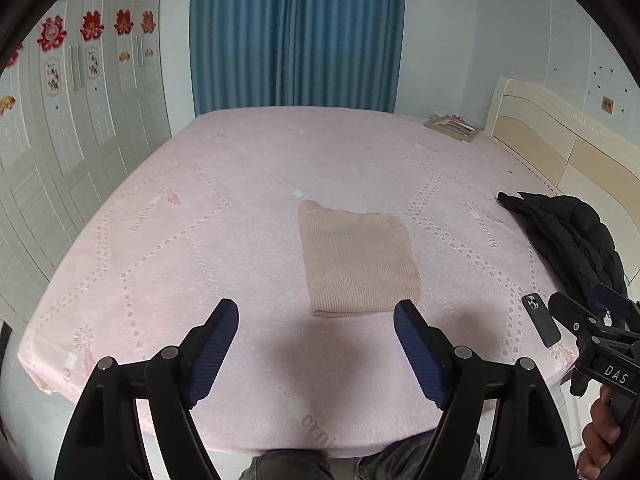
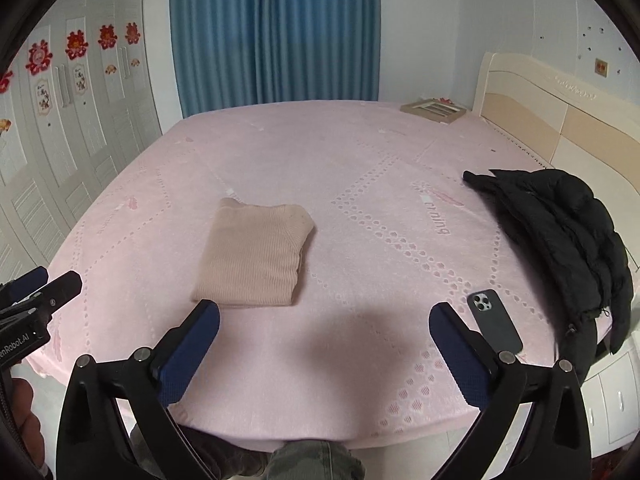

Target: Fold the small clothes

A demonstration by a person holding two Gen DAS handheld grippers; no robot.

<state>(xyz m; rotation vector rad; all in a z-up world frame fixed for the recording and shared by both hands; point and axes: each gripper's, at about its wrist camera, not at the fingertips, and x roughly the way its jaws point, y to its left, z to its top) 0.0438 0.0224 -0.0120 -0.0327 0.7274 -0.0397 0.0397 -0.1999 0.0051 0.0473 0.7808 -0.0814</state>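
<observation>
Beige knit garment [image 1: 358, 262] folded flat on pink bed [image 1: 200, 240]; left gripper [image 1: 316, 316] and right gripper [image 2: 324, 318] fingers wide, empty

soft even light, fisheye-warped edges

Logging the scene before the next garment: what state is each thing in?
Beige sweater: folded, flat on bed.
Black jacket: crumpled, unfolded.
Phone: face down.
Curtain: drawn shut.
Left gripper: jaws open, empty.
Right gripper: jaws open, empty.

Folded beige garment [image 1: 358, 262] laid on pink bed [image 1: 200, 220].
Left gripper [image 1: 316, 320] is held above, jaws apart, nothing gripped.
</observation>
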